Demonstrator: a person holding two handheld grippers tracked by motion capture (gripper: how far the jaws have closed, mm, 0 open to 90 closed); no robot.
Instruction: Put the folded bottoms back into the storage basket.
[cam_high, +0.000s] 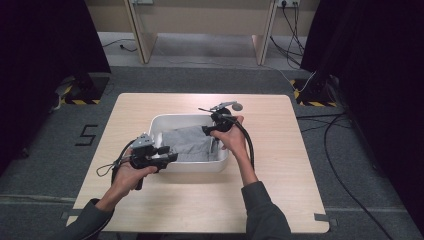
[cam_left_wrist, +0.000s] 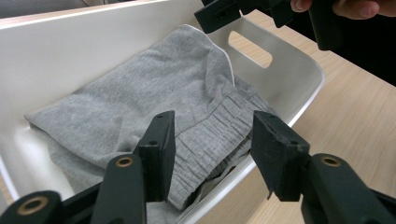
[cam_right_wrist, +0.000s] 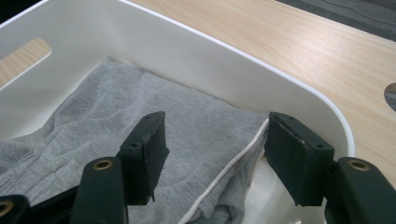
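A grey garment (cam_high: 189, 143) lies folded inside a white bin (cam_high: 175, 118) in the middle of the table. My left gripper (cam_high: 169, 153) hovers open at the bin's near left corner. In the left gripper view its jaws (cam_left_wrist: 212, 126) straddle the air just above the garment's ribbed waistband (cam_left_wrist: 210, 135), apart from it. My right gripper (cam_high: 206, 130) is open over the bin's right side. In the right gripper view it (cam_right_wrist: 215, 126) hangs above a garment (cam_right_wrist: 116, 107) corner edged with white piping, near the bin wall (cam_right_wrist: 187, 46). The right gripper (cam_left_wrist: 219, 14) also appears at the top of the left gripper view.
The light wooden table (cam_high: 280, 165) has bare room around the bin on all sides. The bin wall has a slot handle (cam_left_wrist: 250, 49). Cables (cam_high: 345, 185) run over the grey floor at right, and a "5" mark (cam_high: 86, 134) lies at left.
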